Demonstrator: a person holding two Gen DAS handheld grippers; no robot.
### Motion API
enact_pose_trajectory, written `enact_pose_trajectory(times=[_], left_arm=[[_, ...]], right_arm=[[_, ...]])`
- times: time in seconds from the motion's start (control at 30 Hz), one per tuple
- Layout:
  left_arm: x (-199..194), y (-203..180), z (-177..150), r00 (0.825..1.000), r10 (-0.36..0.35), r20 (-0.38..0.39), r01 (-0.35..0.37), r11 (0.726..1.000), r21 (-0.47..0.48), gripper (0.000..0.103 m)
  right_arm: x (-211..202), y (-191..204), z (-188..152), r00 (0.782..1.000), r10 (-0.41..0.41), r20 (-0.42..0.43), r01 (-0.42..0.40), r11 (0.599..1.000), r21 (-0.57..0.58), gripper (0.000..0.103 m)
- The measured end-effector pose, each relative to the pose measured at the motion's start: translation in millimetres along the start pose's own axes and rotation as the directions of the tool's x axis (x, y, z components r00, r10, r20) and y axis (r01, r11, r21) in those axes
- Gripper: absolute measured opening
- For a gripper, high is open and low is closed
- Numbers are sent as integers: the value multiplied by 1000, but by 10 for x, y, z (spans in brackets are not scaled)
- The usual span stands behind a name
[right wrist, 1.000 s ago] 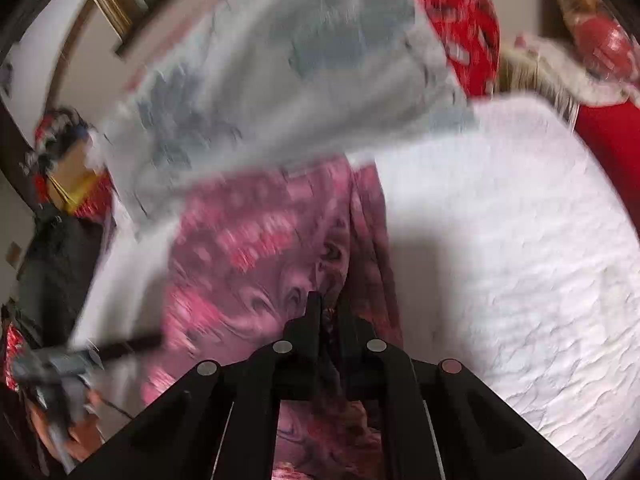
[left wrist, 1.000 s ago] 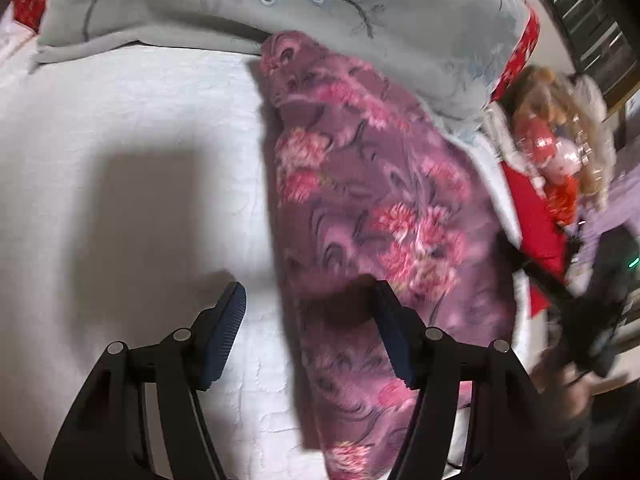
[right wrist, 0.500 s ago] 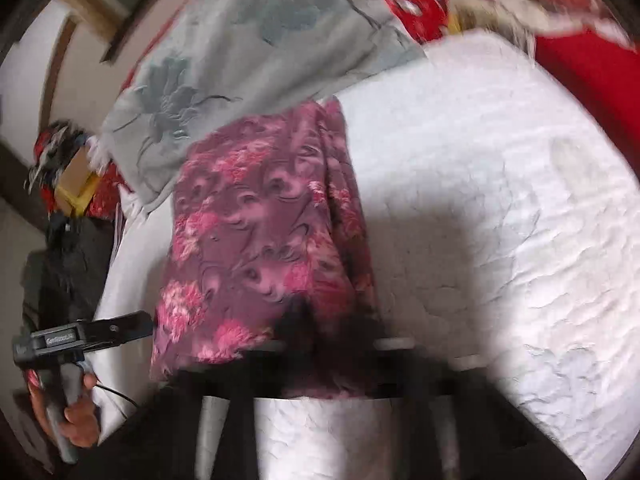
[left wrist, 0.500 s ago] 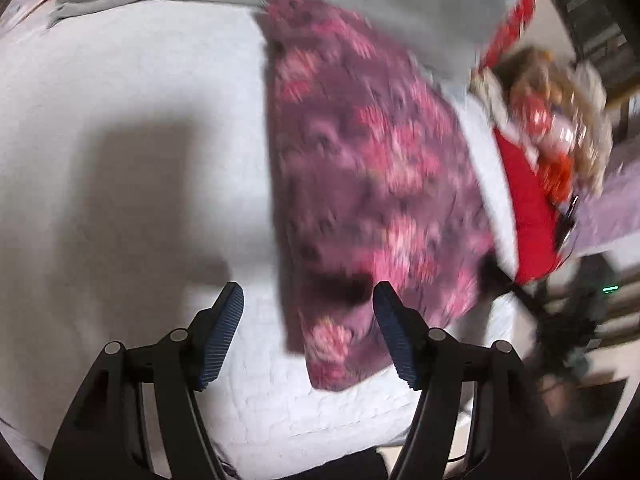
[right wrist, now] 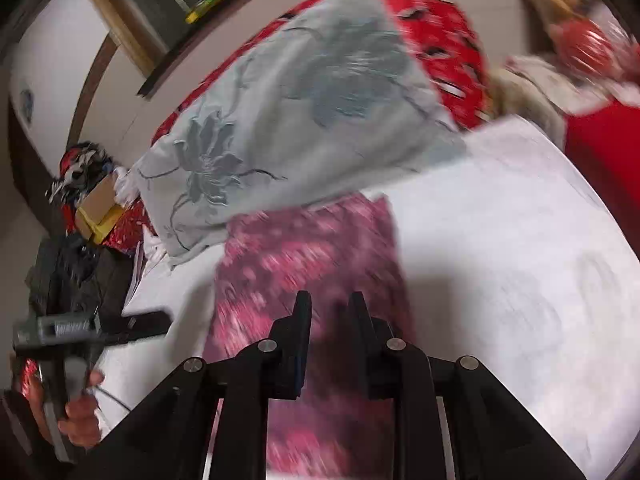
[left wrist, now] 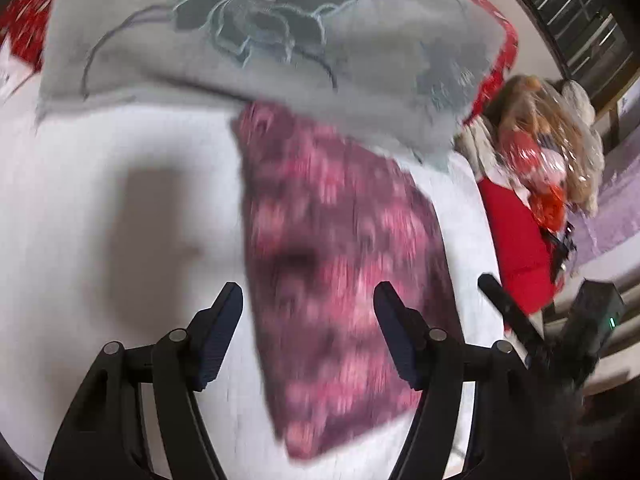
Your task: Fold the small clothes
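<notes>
A purple garment with pink flowers (left wrist: 340,264) lies folded lengthwise on the white quilted bed (left wrist: 120,200); its far end is tucked under a grey floral pillow (left wrist: 260,40). My left gripper (left wrist: 308,304) is open and empty above the garment's near half. In the right wrist view the garment (right wrist: 304,264) lies under my right gripper (right wrist: 330,312), whose jaws stand a little apart with nothing between them. The left gripper also shows at the left of that view (right wrist: 132,324). Both views are blurred.
A grey pillow (right wrist: 300,120) and a red patterned one (right wrist: 448,40) lie at the bed's head. A doll (left wrist: 540,148) and red cloth (left wrist: 516,248) sit beside the bed. A cardboard box (right wrist: 96,208) stands at the left.
The right gripper has let go of the garment and its jaws have parted. The garment's near end now lies flat on the bed. Both grippers have moved over the garment.
</notes>
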State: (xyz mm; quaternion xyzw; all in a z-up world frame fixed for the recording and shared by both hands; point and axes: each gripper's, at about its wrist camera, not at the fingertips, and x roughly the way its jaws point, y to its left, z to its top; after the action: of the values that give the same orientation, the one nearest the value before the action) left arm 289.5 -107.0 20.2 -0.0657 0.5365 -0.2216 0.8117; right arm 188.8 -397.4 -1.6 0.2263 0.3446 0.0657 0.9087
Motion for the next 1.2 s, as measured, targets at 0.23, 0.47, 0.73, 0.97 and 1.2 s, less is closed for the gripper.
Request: enact_pose_trajectory(times=[0.23, 0.47, 0.73, 0.97, 1.2], left_arm=[[900, 223, 214, 986, 89, -140, -95, 995, -39, 81], [545, 226, 420, 1000, 0, 4, 0, 998, -70, 81], [873, 147, 590, 990, 108, -87, -104, 994, 45, 90], [456, 559, 400, 995, -94, -37, 88, 988, -125, 90], [783, 246, 126, 942, -299, -154, 279, 951, -135, 93]], right_arm=[[705, -183, -70, 986, -97, -134, 100, 995, 15, 20], [674, -114, 451, 1000, -27, -7, 27, 999, 22, 24], [1044, -204, 441, 971, -172, -166, 169, 985, -27, 33], [621, -742, 276, 983, -28, -182, 57, 987, 151, 70], [845, -586, -17, 930, 247, -272, -195, 959, 206, 70]])
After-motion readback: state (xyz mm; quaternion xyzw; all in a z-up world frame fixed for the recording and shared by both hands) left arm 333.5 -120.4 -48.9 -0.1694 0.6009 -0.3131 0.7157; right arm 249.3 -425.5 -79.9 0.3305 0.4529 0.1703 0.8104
